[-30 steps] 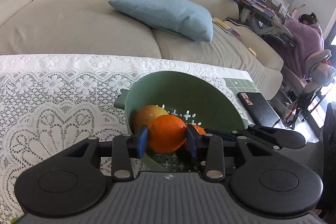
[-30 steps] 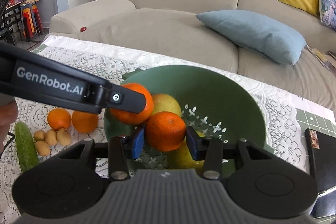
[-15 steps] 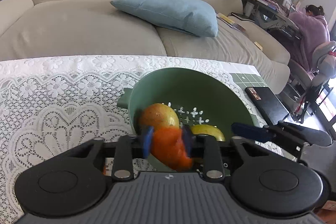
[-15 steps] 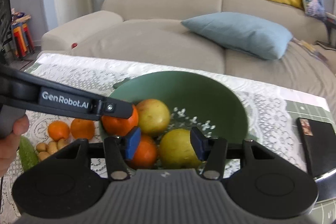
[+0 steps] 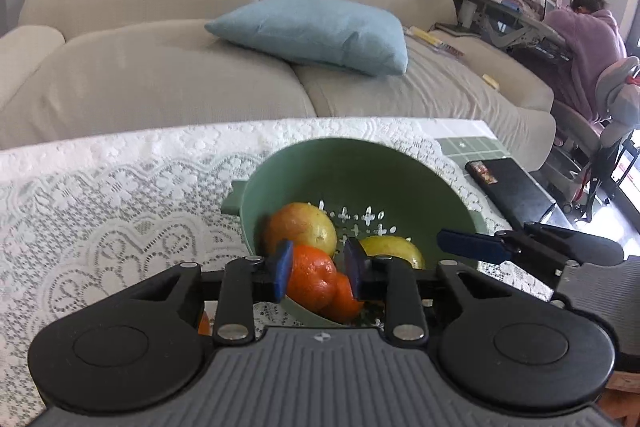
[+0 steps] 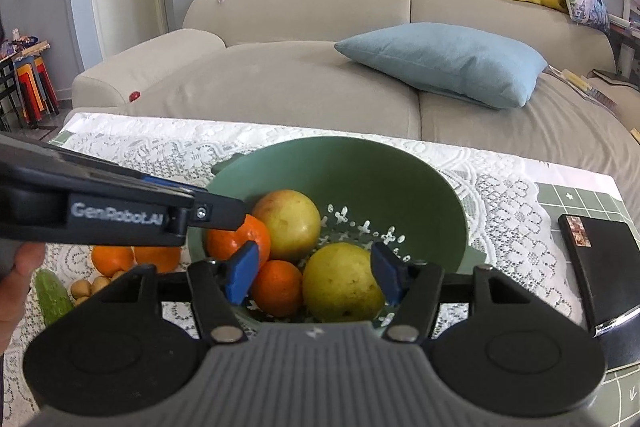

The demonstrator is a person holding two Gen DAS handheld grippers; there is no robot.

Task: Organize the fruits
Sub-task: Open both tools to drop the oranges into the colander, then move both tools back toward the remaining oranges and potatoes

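- I count four fruits in the green colander: two oranges and two yellow-green round fruits. One orange sits at the left wall, a smaller orange lies low in front, a blushed yellow fruit is beside them, and a plain yellow fruit lies at the front right.
- Outside the colander, on the surface to its left, I see two more oranges, one cucumber and a small cluster of pale nuggets; I cannot count those surely.
- My left tongs are narrow, jaws just starting to part, with the left-wall orange between the blue pads; the left pad looks pressed on it, while the right side is hard to tell.
- My right tongs are about halfway apart and opening. The plain yellow fruit and the small orange lie between the pads in my view, but neither pad presses on them.
- The colander is smooth plastic, round, with cross-shaped holes in its floor and a small side handle. The surface wears white lace, with green grid matting at its right edge and a flat black box on it.
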